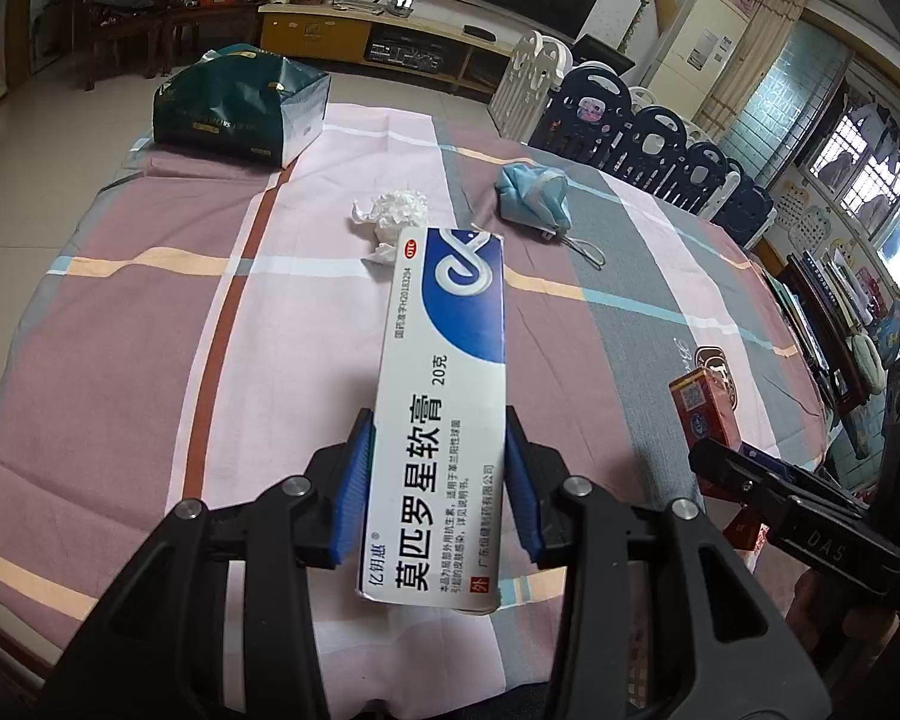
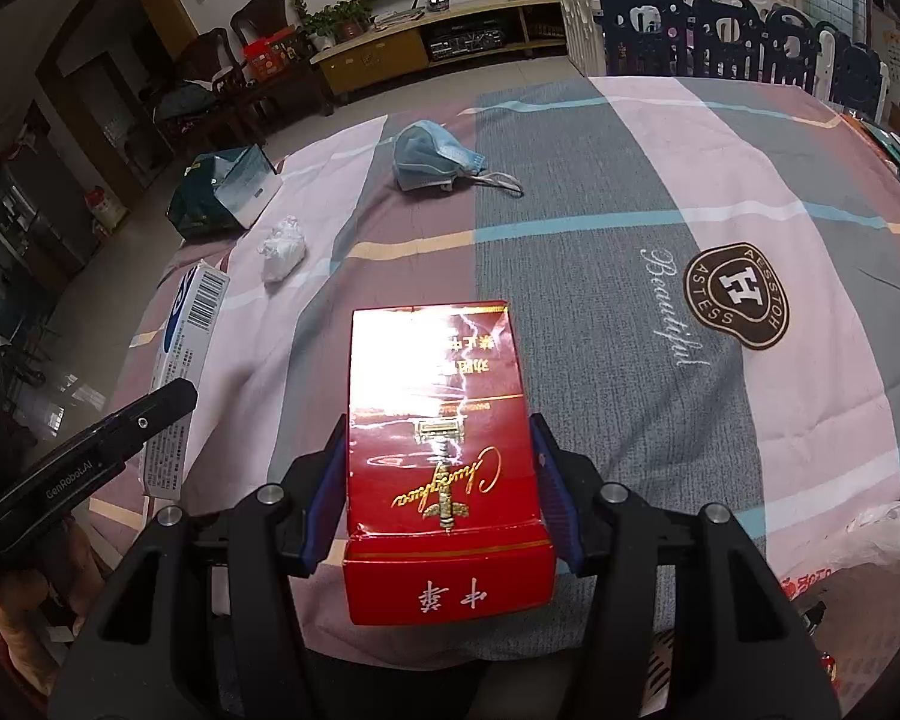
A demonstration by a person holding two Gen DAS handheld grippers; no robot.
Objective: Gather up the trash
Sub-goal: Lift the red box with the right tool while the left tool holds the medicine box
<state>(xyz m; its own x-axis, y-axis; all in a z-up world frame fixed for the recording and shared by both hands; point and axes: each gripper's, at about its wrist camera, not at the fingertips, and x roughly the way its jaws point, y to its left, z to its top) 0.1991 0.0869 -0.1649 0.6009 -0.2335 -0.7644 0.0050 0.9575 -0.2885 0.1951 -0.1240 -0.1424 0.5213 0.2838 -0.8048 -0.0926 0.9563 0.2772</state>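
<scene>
My left gripper (image 1: 438, 420) is shut on a white and blue ointment box (image 1: 450, 372), held above the table. My right gripper (image 2: 438, 426) is shut on a red cigarette pack (image 2: 441, 438), also held above the table. The pack shows at the right of the left wrist view (image 1: 705, 405), and the ointment box at the left of the right wrist view (image 2: 186, 336). A crumpled white tissue (image 1: 393, 213) (image 2: 282, 246) and a blue face mask (image 1: 534, 198) (image 2: 435, 156) lie on the cloth further away.
A dark green gift bag (image 1: 240, 102) (image 2: 222, 192) stands at the table's far left corner. The table wears a pink, grey and white checked cloth (image 1: 150, 312). A white plastic bag (image 2: 858, 570) sits at the near right edge. Chairs (image 1: 648, 132) line the far right side.
</scene>
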